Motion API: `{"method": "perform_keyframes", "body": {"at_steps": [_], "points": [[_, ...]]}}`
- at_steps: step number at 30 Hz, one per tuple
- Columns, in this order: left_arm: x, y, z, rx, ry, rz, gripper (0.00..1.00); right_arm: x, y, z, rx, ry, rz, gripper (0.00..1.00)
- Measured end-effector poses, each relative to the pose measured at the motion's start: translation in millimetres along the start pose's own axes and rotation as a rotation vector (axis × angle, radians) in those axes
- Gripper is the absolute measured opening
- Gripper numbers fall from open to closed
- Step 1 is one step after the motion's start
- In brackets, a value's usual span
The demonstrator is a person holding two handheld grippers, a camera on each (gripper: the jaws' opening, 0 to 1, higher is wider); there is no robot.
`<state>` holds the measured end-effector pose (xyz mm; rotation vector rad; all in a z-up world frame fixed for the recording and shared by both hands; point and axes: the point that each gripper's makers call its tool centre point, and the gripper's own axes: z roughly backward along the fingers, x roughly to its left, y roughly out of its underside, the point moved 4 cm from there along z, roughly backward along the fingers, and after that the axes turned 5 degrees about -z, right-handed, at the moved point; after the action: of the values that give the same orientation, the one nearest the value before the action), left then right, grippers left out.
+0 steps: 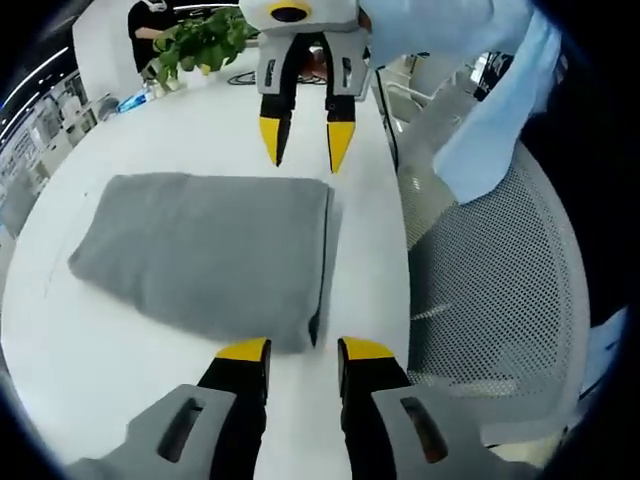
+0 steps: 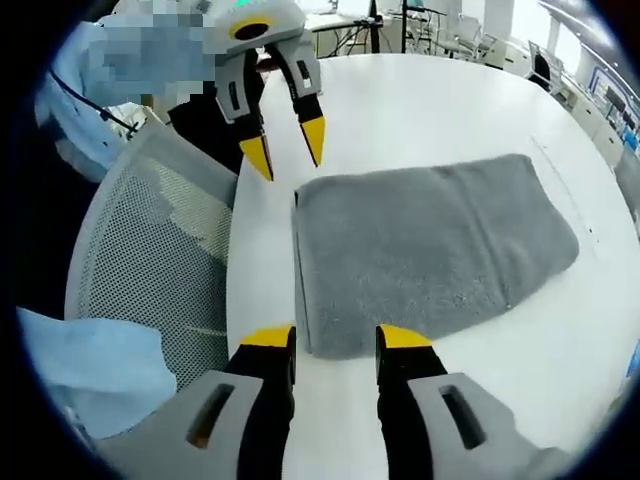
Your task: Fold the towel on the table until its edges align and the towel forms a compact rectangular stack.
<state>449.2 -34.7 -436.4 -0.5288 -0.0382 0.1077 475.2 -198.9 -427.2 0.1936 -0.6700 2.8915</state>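
Left gripper view | folded towel (image 1: 205, 255) between both tools | tools (image 1: 305, 347) (image 2: 335, 337) parted, empty

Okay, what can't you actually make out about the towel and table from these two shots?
- Towel underside and inner layers: hidden by its own top layer, both views.
- Table far end: cut off by the picture edge, left gripper view.
- Chair seat and base: hidden behind its mesh back, right gripper view.

A broad, glossy white table (image 1: 180, 130) carries a leafy green potted plant (image 1: 200, 42) at its far end. A white mesh-backed chair (image 1: 490, 290) stands against its right edge. Far off, desks and chairs (image 2: 440, 25) fill a brightly lit room.
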Motion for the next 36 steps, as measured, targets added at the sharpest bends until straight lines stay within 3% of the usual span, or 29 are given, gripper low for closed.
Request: {"method": "perform_keyframes", "body": {"at_steps": [7,13,18,27,32,36], "points": [[-9.8,-7.7,-11,0.018,-0.003,-0.088,0.27,16,7.5,-11,0.028,-0.029,0.063,0.3],[-21.9,-0.2,-28,0.078,0.014,-0.175,0.27,25,12.4,-24,0.048,-0.031,0.165,0.28],[-17.6,16.2,-38,0.136,-0.003,-0.217,0.28,20,22.4,-33,0.109,0.012,0.231,0.29],[-15.1,13.8,-39,0.114,0.022,-0.161,0.28,12,23.8,-37,0.13,-0.004,0.244,0.3],[-12.7,11.9,-39,0.095,0.052,-0.086,0.27,7,27.1,-40,0.129,-0.021,0.23,0.26],[-10.0,12.8,-42,0.092,0.062,-0.085,0.26,2,27.7,-42,0.138,-0.025,0.244,0.23]]}}
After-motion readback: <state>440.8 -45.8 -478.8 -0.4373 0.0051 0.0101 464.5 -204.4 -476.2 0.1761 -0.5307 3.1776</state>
